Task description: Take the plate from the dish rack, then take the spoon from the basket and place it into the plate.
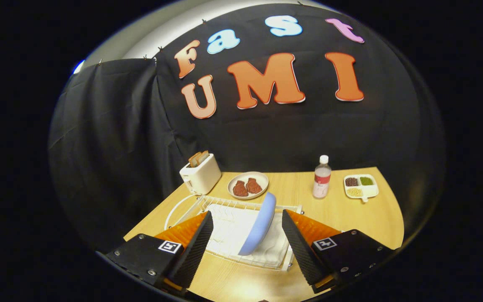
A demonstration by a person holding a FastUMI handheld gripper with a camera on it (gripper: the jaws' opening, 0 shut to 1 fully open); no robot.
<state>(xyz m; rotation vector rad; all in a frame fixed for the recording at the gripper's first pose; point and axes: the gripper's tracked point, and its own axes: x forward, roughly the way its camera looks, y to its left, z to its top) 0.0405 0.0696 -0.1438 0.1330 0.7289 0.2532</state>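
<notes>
Spreading across the wooden table [350, 218] ahead of me, the white wire dish rack [241, 235] is the biggest thing here, lined with a white cloth. My claw [247, 241] hangs over its near side with the fingers wide apart, gripping nothing. Between them stands the blue plate [260, 224] — on edge in the rack, seen almost edge-on, its long axis running from the near rim up and away, leaning a little to my right. Neither finger touches it.

Beyond the rack sit a white toaster [201, 174] with bread in its slots, a round dish [248, 185] holding two brown pieces, a clear bottle [322, 177] and a small divided tray [361, 186] — all well apart from the plate. A white cord [174, 209] curls beside the rack's left corner.

My fingers cover the rack's near corners, and the plate's lower edge is hard to make out against the cloth.
</notes>
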